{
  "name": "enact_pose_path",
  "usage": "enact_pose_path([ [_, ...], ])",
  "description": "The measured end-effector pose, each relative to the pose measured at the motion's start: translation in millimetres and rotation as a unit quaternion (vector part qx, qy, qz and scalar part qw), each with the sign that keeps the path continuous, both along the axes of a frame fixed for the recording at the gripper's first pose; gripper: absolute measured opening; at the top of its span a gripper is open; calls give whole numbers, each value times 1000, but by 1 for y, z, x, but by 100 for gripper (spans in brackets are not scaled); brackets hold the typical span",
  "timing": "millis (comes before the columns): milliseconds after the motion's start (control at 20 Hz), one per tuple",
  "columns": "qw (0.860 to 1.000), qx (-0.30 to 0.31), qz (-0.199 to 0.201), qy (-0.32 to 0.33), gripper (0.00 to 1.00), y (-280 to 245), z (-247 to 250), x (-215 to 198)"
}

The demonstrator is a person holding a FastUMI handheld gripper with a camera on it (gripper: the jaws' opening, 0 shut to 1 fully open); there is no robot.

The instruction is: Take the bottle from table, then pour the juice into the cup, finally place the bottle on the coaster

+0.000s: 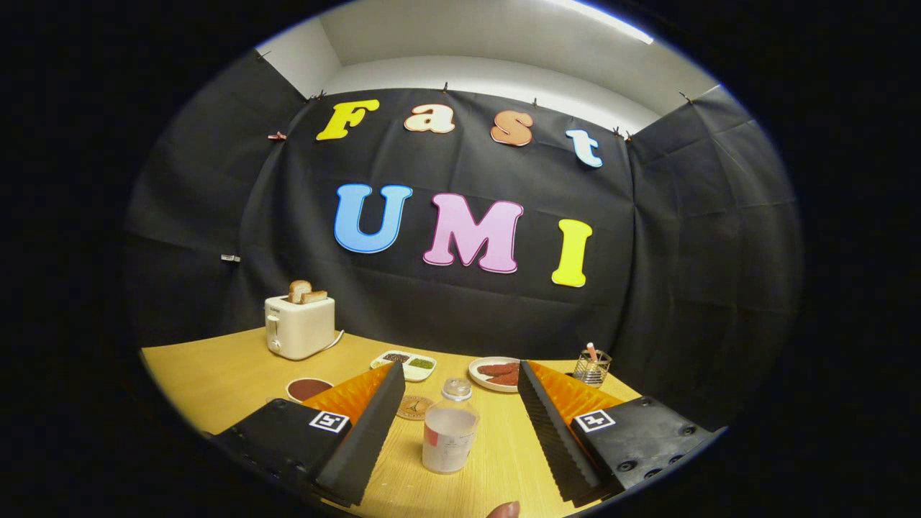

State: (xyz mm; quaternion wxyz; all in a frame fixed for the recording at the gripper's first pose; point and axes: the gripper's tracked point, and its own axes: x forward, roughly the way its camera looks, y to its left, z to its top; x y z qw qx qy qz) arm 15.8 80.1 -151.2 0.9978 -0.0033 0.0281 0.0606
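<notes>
The coaster [414,407] is partly hidden behind the left finger, and the cup [309,388] is cut by it too. The bottle [450,436] stands upright on the worktop [216,374] between the spread jaws of the gripper [457,388], touching neither. It holds pale liquid. A toaster [298,325] carries two bread slices.

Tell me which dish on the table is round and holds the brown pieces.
The round white plate beyond the open gripper. The divided dish beside it is rectangular, with small separate compartments.
</notes>
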Motion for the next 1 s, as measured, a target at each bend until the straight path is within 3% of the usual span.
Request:
enact_pose_path([
  [350,999,14,-15,37,97,5,-82,28],
  [800,998,25,-20,58,96,12,-120,47],
  [850,998,22,-20,61,87,15,-123,48],
  [1000,997,12,-13,78,76,19,-120,55],
])
